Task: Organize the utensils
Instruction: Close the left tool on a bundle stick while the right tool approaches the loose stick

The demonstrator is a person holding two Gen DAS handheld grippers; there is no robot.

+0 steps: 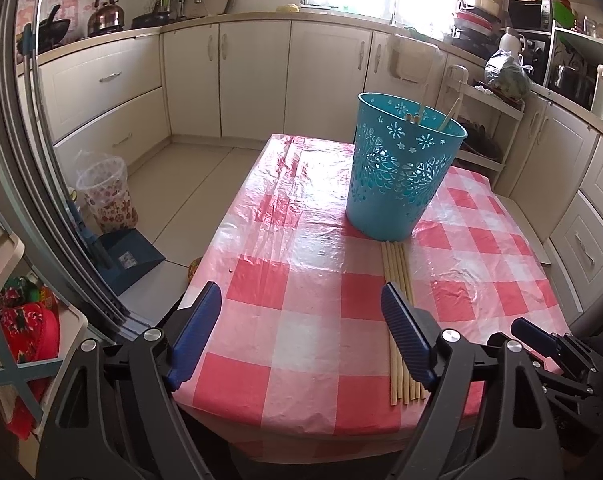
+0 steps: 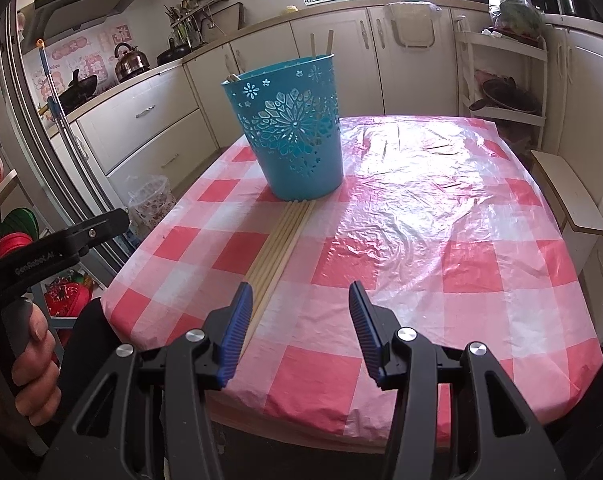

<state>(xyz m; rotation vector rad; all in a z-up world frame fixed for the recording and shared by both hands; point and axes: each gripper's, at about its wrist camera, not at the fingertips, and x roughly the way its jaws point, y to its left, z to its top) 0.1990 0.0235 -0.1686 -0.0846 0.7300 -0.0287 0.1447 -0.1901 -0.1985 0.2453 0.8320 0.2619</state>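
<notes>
The teal bin (image 1: 401, 176) stands on the bench (image 1: 301, 320), which wears a red-and-white checked cloth under clear plastic. A few sticks (image 2: 321, 46) lean inside the bin, their ends poking above its rim. A bundle of chopsticks (image 1: 399, 304) lies flat on the bench, side by side, its far ends touching the foot of the bin and its near ends by the bench's near edge.

The left tool (image 1: 301, 336) hangs over that near edge with its blue pads spread wide and nothing between them; its right pad sits above the chopsticks. The right tool (image 2: 299, 328) is likewise spread and empty, on the bin's near side, its left pad just beside the bundle. A hand (image 2: 25, 356) grips the left tool's handle at the edge of the right wrist view.

Nothing lies between the tools and the bin except the chopsticks. Beyond the bin run cream cabinets (image 1: 253, 76), with a kettle (image 1: 106, 14) on the counter; a lined trash basket (image 1: 107, 194) stands on the floor to the bin's left.
</notes>
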